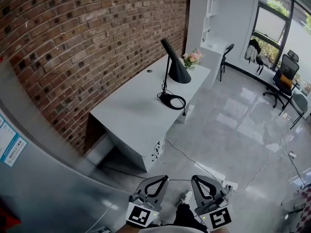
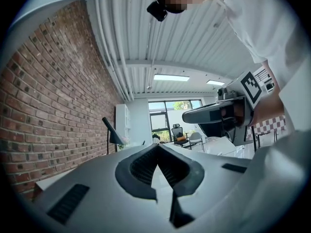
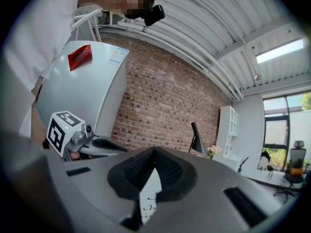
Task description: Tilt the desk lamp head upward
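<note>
Left gripper (image 1: 160, 180) and right gripper (image 1: 198, 180) are both pinched shut with nothing between the jaws, held low and close to the body, side by side. Each gripper's own view confirms it: tips meet, no object in there.

Now the target: the desk lamp (image 1: 171, 76) stands well ahead and well apart from both grippers, on the far half of the white worktop (image 1: 131, 115). Its thin stem rises upright from a round ring base, and the black cone lamp head (image 1: 178, 68) faces downward, its long axis slanting from a narrow upper end near the wall down to the wide mouth on the room side. Judging from here, the lamp sits about midway ahead of the pair, so neither gripper looks clearly nearer; the mouth's open side favours the right one slightly. No contact yet, so the tilt hasn't begun and a walk-in comes first.

Just beyond the lamp sit pink flowers (image 1: 193, 57) at the worktop's end. A brick wall (image 1: 97, 38) runs along the worktop's left edge, glossy floor (image 1: 233, 135) spreads to the right, and an office chair (image 1: 284, 79) stands far off by the windows.
</note>
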Demonstrator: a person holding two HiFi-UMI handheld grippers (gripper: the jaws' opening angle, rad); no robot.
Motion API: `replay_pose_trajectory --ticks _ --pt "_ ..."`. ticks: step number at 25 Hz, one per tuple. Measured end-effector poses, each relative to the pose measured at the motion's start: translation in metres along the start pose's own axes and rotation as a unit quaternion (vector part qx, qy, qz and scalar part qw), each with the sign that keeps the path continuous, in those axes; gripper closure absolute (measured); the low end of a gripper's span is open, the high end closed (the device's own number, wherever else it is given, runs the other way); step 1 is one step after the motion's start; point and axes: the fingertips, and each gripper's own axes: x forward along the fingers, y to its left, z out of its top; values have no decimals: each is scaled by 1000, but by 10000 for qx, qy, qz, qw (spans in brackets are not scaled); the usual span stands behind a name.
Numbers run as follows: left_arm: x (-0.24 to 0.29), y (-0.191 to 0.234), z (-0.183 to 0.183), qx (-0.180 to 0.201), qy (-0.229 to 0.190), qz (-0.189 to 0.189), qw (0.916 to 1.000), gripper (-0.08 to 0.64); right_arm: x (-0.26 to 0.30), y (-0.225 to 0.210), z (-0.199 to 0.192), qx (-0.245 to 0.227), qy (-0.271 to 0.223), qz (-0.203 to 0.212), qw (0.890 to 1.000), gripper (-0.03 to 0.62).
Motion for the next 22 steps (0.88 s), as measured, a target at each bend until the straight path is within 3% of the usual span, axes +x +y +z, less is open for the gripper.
replay_pose_trajectory --ticks 12,22 --pt "112 4 -10 58 138 99 9998 552 39 -107 -25 94 -95 207 9997 580" --pt "205 26 -7 259 186 592 9977 552 75 -200 -32 107 -286 560 9980 580"
